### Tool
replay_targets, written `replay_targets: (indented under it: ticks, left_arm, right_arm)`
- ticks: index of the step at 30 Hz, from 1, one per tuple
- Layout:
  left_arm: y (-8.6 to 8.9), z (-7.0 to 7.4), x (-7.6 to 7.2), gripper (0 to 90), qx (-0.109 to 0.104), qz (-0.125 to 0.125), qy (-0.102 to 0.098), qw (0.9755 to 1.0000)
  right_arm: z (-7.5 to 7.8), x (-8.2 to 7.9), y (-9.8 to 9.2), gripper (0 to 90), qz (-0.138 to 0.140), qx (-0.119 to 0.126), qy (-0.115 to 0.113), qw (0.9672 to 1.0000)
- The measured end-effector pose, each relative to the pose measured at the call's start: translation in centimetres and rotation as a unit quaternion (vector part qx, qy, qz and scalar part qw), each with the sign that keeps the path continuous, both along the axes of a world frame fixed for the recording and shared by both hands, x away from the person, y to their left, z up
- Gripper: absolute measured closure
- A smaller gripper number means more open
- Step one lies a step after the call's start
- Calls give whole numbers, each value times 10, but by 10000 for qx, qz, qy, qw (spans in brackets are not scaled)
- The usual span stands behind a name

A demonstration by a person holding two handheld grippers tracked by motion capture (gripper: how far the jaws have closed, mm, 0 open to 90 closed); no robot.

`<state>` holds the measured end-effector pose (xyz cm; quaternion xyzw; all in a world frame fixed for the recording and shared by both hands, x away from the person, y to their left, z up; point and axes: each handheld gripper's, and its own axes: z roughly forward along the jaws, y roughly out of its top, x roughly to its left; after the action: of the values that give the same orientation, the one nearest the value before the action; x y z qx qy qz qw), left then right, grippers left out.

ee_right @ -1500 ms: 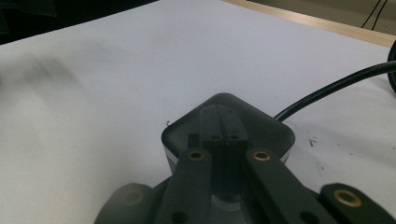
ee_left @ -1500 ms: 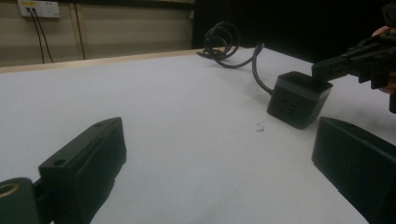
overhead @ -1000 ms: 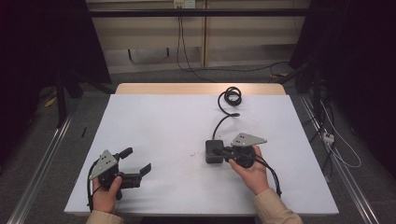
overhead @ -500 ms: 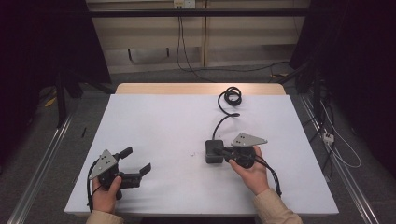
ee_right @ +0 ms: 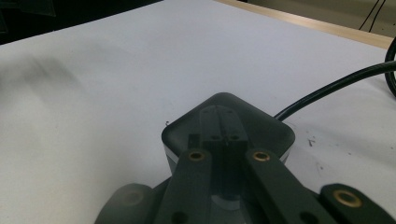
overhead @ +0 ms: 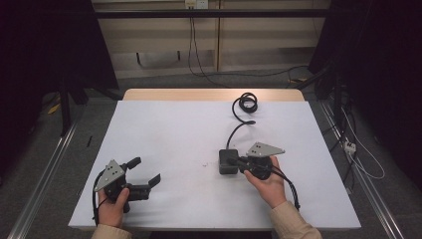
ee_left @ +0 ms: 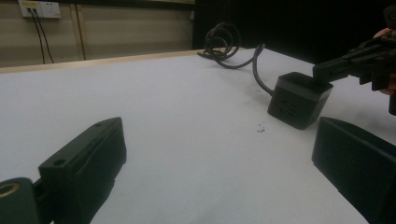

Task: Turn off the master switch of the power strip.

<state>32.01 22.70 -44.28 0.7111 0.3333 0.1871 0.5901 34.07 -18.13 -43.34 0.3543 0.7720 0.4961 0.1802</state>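
Observation:
A black power cube (overhead: 227, 162) lies right of centre on the white table (overhead: 169, 129). Its black cable (overhead: 238, 128) runs back to a coil (overhead: 247, 103) near the far edge. My right gripper (overhead: 239, 162) is shut, with its jaws lying over the cube's top face (ee_right: 229, 121); the jaws (ee_right: 229, 155) sit side by side there with nothing between them. In the left gripper view, the right gripper's tip (ee_left: 323, 71) touches the cube (ee_left: 299, 100). My left gripper (overhead: 145, 171) rests open at the front left, its jaws (ee_left: 219, 154) spread wide over bare table.
The table's wooden far edge (overhead: 214, 94) shows beyond the white sheet. A wall socket (overhead: 195, 4) with hanging cords is behind it. Loose cables (overhead: 358, 154) lie on the floor to the right, and metal rails (overhead: 45, 174) run along both sides.

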Motion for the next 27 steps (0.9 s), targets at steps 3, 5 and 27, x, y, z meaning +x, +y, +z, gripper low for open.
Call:
replay_targets:
  ticks: [3, 5, 27]
  left_arm:
    - [0, 0, 0, 27, -1, 9, -3, 10000]
    - [0, 0, 0, 27, -4, 10, 1, 10000]
    - [2, 1, 0, 27, -10, 32, -27, 10000]
  right_arm:
    - [0, 0, 0, 900, 10, 4, 3, 10000]
    - [0, 0, 0, 900, 12, 25, 20, 10000]
    - [1, 3, -5, 656, -57, 303, 5, 9995]
